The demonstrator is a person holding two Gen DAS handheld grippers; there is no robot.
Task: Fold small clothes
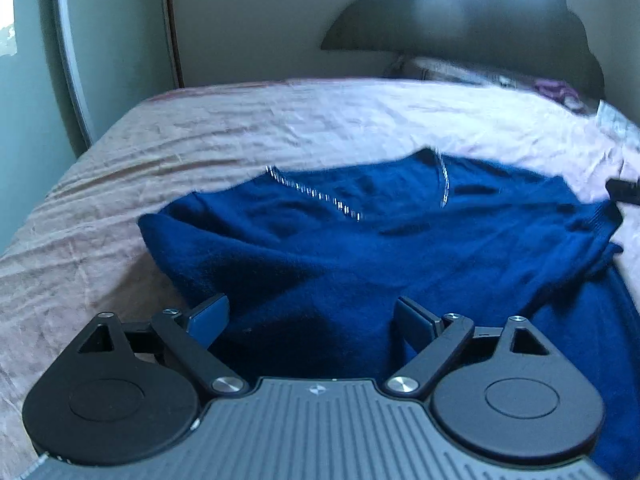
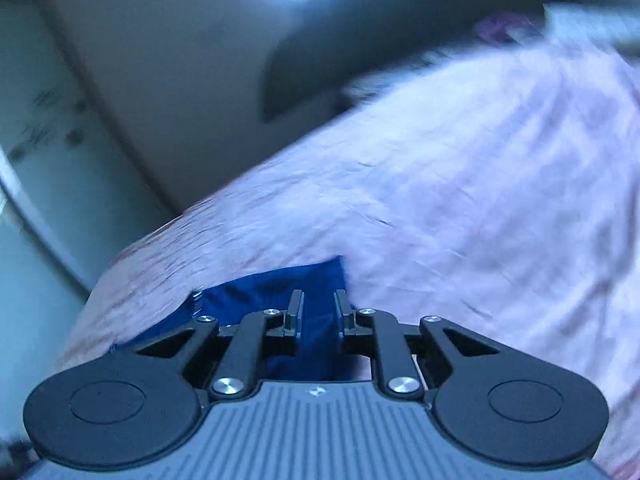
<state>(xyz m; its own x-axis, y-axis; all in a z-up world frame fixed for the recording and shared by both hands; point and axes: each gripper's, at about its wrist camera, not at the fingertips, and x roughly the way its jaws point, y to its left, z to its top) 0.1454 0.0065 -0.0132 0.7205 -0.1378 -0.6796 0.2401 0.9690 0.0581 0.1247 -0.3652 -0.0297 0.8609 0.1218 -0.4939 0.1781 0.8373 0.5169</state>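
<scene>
Everything's blurry; my left gripper (image 1: 310, 318) gapes wide over the blue sweater (image 1: 360, 248), neckline toward the headboard (image 1: 460, 20), right gripper (image 2: 318, 312) narrowed around its cloth, contact unclear.

The left gripper (image 1: 310, 318) is held tilted downward with its jaws spread wide, nothing pinched between them. The right gripper (image 2: 318, 314) is rolled sideways, its jaws drawn near together with blue cloth (image 2: 316, 344) seen between them.
</scene>
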